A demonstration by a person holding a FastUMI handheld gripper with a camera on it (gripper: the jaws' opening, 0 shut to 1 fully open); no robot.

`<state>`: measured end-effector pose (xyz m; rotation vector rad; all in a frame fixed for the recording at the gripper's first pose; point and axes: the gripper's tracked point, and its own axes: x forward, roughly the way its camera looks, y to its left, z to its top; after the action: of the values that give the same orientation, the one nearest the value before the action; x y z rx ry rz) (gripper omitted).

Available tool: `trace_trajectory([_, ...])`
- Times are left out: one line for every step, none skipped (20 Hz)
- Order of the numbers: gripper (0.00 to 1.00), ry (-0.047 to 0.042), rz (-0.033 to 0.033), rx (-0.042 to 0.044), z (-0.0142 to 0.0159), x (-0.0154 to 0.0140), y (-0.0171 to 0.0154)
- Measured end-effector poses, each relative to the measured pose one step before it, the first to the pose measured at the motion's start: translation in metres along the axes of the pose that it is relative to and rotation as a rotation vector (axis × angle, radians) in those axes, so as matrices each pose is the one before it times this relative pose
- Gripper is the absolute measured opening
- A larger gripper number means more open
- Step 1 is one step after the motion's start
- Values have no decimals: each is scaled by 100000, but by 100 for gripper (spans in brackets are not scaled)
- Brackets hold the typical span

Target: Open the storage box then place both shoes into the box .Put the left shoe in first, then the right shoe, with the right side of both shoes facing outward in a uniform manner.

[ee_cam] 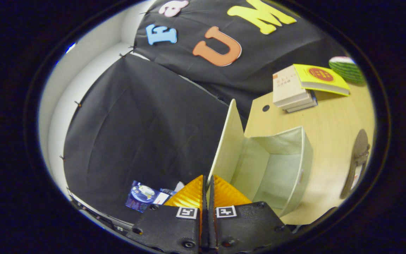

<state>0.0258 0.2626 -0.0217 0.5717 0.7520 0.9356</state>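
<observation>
Gripper [208, 183] clenched tight on the raised lid [228, 141] of the cream storage box [287, 169], pinching its lower edge. Box open and empty near the table's [330, 120] left edge. Dark shoe [356, 162] off by the right edge, stacked books [305, 88] at the far edge.

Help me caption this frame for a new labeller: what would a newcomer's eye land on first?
First, the open storage box just ahead of the fingers, its lid standing upright with the closed fingers pinching its lower edge. Beyond the box, a stack of books lies on the wooden table, a green striped ball behind it. A dark shoe lies to the box's right.
</observation>
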Motion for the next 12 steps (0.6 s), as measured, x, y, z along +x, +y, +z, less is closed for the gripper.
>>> trace_trajectory([6, -149, -1140, -5172, -191, 1001, 903])
trace_trajectory([6, 627, 194, -4385, -193, 1037, 1531])
trace_trajectory([6, 523, 2027, -3120, -150, 908, 1593])
trace_trajectory([9, 1059, 1131, -2651, -299, 1072, 1321])
trace_trajectory([17, 724, 1553, -1829, -51, 871, 1051])
trace_trajectory([23, -25, 314, -1715, -32, 714, 635])
trace_trajectory([36, -1272, -673, -1899, 424, 441, 337])
trace_trajectory([49, -1541, -1726, -2114, 256, 140, 54])
trace_trajectory([64, -1370, -2396, -2276, 261, -8, -183])
trace_trajectory([79, -1519, -2349, -2134, -89, -282, 34])
trace_trajectory([94, -1216, -2983, -1661, 130, -284, -444])
trace_trajectory([96, -1276, -3688, -688, 90, -338, -581])
